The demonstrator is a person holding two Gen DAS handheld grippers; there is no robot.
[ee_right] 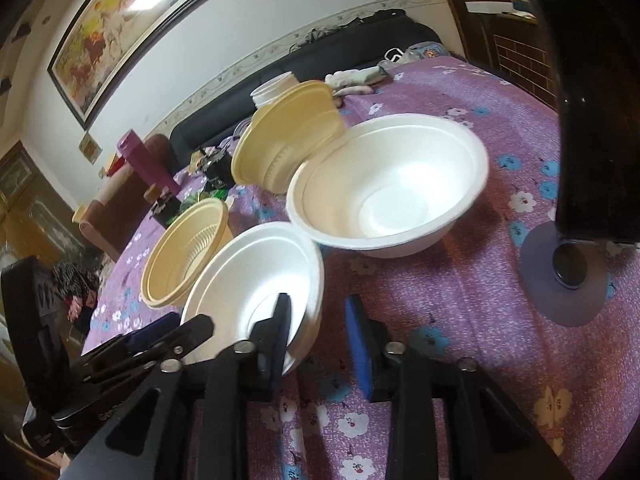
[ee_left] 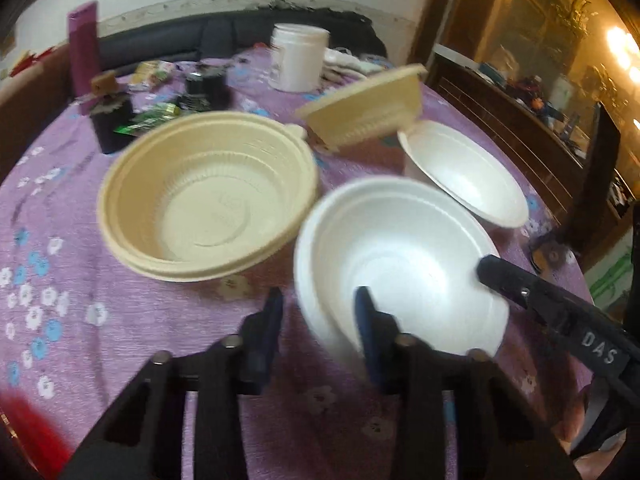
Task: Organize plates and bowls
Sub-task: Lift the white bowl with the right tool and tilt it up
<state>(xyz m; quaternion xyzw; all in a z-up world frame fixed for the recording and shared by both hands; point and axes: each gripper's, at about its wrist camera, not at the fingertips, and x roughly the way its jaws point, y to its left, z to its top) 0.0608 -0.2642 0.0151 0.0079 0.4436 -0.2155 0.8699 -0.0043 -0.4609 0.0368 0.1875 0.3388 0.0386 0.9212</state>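
Note:
Two white foam bowls and two cream plastic bowls sit on the purple floral tablecloth. The near white bowl (ee_left: 400, 264) (ee_right: 260, 280) lies between both grippers. My left gripper (ee_left: 320, 320) is open, its jaws astride the bowl's near rim. My right gripper (ee_right: 318, 328) is open, also astride that bowl's rim; its finger (ee_left: 504, 280) shows in the left wrist view. The second white bowl (ee_left: 468, 172) (ee_right: 392, 184) stands beyond. One cream bowl (ee_left: 208, 200) (ee_right: 188, 252) sits upright; the other cream bowl (ee_left: 368, 108) (ee_right: 288, 136) leans tilted.
At the back of the table stand a white jar (ee_left: 298, 58), a magenta box (ee_left: 84, 52), a dark cup (ee_left: 206, 84) and small packets. A black stand on a round base (ee_right: 572, 268) is at the right. A dark sofa (ee_right: 320, 60) lies behind.

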